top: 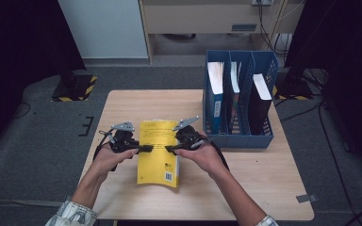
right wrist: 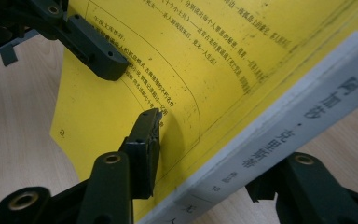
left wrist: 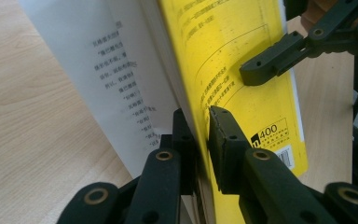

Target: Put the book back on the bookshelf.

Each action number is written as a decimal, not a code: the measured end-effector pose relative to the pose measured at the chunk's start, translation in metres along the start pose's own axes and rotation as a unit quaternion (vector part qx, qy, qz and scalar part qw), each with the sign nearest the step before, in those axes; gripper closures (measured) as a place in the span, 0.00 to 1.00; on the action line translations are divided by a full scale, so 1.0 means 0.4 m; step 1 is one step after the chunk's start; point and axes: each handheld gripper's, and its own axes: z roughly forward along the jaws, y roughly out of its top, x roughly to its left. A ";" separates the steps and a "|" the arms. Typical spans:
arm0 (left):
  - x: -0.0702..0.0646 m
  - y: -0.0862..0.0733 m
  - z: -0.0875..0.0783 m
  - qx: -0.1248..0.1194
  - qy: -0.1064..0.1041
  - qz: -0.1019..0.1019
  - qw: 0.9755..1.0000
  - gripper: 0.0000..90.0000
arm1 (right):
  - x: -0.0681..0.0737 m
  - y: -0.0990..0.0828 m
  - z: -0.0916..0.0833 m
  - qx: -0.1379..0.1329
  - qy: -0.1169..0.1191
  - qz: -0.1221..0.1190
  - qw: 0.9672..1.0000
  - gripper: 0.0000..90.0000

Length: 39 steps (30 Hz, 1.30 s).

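A yellow paperback book is held a little above the wooden table, its back cover with a barcode facing up. My left gripper is shut on the book's left edge; in the left gripper view its jaws pinch the yellow cover and some pages, while white printed pages hang to the left. My right gripper reaches in from the right side. In the right gripper view its jaws straddle the grey spine, one above the cover and one below, with a small gap showing.
A blue three-slot file rack stands at the table's right rear with a book or folder upright in each slot. Bare tabletop lies in front of and to the right of the book. Dark stands and cables sit on the floor around.
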 end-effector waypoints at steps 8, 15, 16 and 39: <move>0.000 0.023 -0.012 -0.002 0.030 0.009 1.000 0.87 | 0.000 0.034 -0.027 -0.013 -0.028 -0.021 0.999 0.72; 0.003 0.026 -0.011 -0.011 0.048 0.008 0.999 0.85 | 0.001 0.055 -0.050 -0.025 -0.052 -0.040 0.998 0.79; 0.004 0.026 -0.011 -0.012 0.049 0.005 0.999 0.85 | 0.001 0.056 -0.051 -0.025 -0.053 -0.041 0.997 0.80; 0.010 0.023 -0.015 -0.013 0.048 -0.003 0.999 0.88 | 0.026 0.074 -0.046 -0.016 -0.039 -0.071 0.997 0.73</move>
